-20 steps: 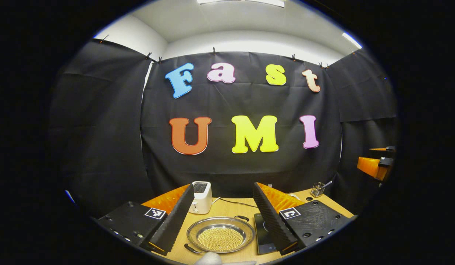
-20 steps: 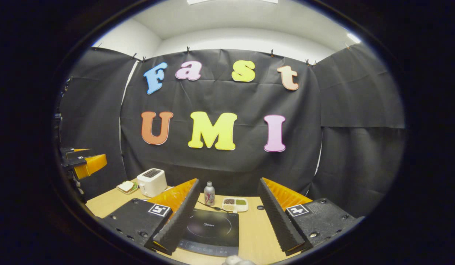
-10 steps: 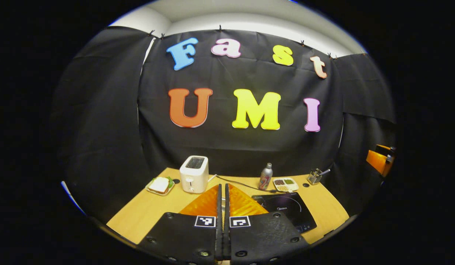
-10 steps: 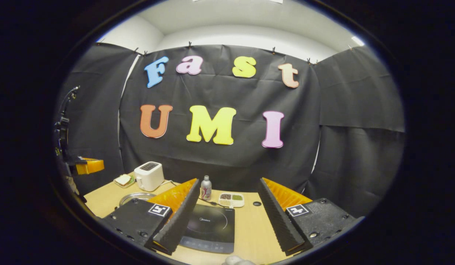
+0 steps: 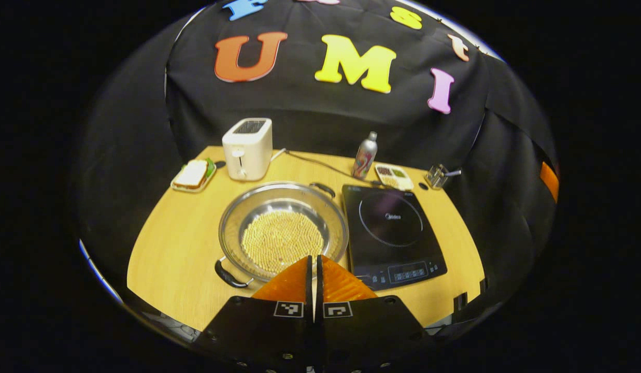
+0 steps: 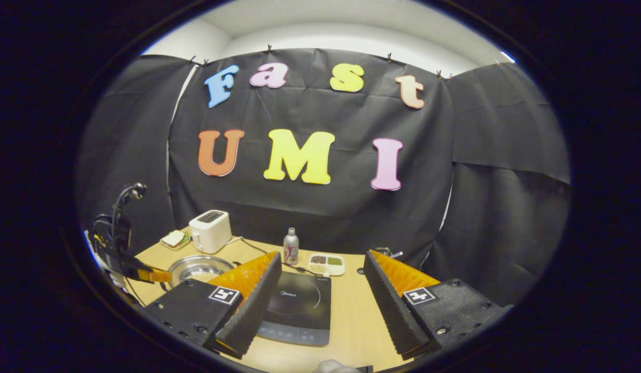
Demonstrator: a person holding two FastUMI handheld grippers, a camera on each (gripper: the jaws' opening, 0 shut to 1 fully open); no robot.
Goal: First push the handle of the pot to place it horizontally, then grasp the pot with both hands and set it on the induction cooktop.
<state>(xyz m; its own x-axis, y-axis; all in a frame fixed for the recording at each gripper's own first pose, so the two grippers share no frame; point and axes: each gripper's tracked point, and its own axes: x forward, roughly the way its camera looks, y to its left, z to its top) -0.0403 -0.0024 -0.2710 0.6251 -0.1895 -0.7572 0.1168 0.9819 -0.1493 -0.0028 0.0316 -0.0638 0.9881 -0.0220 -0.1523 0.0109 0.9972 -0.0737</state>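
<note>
In the left gripper view the left gripper [image 5: 315,264] has its jaws pressed together with only a thin slit between them and nothing held; the ribbed fingers meet in a wedge whose tip sits over the near rim of the pot [image 5: 283,228]. The pot is a wide, shallow, shiny metal bowl with a bed of small pale grains in its bottom, resting on the smooth wooden table [image 5: 180,248]. Its two dark loop handles lie on a diagonal: the near handle [image 5: 228,274] just left of the fingertips, the far handle [image 5: 322,188] beyond them, slightly right. Immediately right of the jaws and touching or nearly touching the pot lies the induction cooktop [image 5: 393,233], a flat glossy black slab with a ring mark. Far ahead stand a boxy white toaster [image 5: 247,148], a sandwich on a small tray [image 5: 192,175] and a slim metal bottle [image 5: 365,155].

The right gripper [image 6: 320,300] has its jaws spread wide, empty, ridged inner faces showing; the cooktop [image 6: 298,306] lies between them toward the left finger, and the pot [image 6: 198,268] is beyond the left finger.

A second ago the left jaws were wide apart and level with the wall; since then they have closed and tipped down over the table. The right gripper has barely shifted.
</note>
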